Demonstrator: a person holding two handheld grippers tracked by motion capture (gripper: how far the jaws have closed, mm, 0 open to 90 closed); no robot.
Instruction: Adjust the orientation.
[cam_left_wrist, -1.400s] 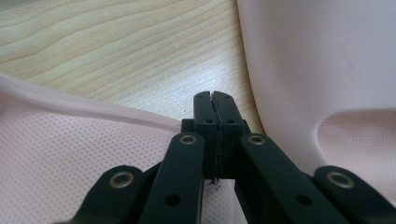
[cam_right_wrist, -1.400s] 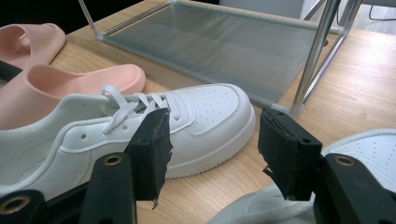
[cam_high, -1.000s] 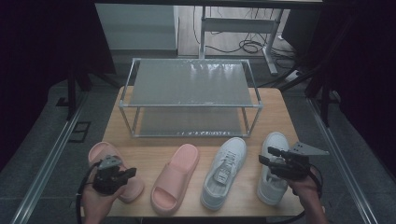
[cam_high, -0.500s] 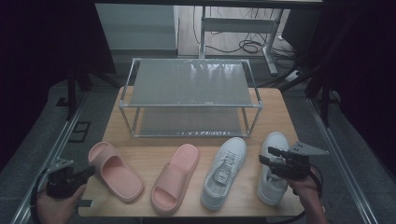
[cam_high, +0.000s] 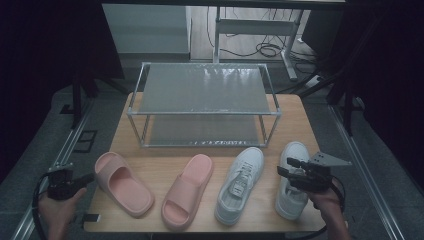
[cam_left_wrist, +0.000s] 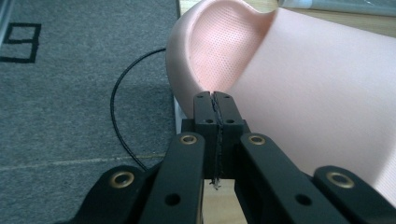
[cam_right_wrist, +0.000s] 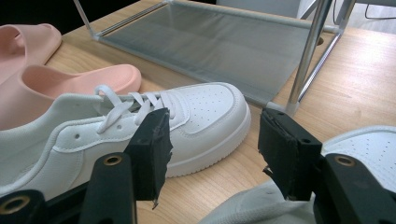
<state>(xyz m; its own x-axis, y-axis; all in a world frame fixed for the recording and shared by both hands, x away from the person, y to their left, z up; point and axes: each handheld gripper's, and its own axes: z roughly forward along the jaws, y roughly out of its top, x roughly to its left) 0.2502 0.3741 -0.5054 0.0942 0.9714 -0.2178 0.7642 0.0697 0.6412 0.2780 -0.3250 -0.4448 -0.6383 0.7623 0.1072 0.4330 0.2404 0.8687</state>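
1. Four shoes lie in a row along the near edge of the bench (cam_high: 210, 150), toes toward the shoe rack (cam_high: 202, 102), presumably laid out for shelving. In the high view the left tool (cam_high: 85, 179) sits off the bench's left edge, aimed at the left pink slipper (cam_high: 122, 182); the slipper's long axis runs slantwise, heel near and to the right, toe far and to the left. The right tool (cam_high: 287, 167) hovers above the right white sneaker (cam_high: 292, 182), which points straight at the rack.
2. In the left gripper view the left tool (cam_left_wrist: 215, 100) has its jaws pressed together on nothing, tips just short of the pink slipper (cam_left_wrist: 299, 88); whether they touch its rim is hard to tell. Carpet lies below, so the tool is beyond the bench edge.
3. In the right gripper view the right tool (cam_right_wrist: 215, 140) stands wide apart and empty, above the right sneaker (cam_right_wrist: 369, 149), ready to straddle it. The left white sneaker (cam_right_wrist: 140, 126) lies ahead, beside the second pink slipper (cam_right_wrist: 70, 79).
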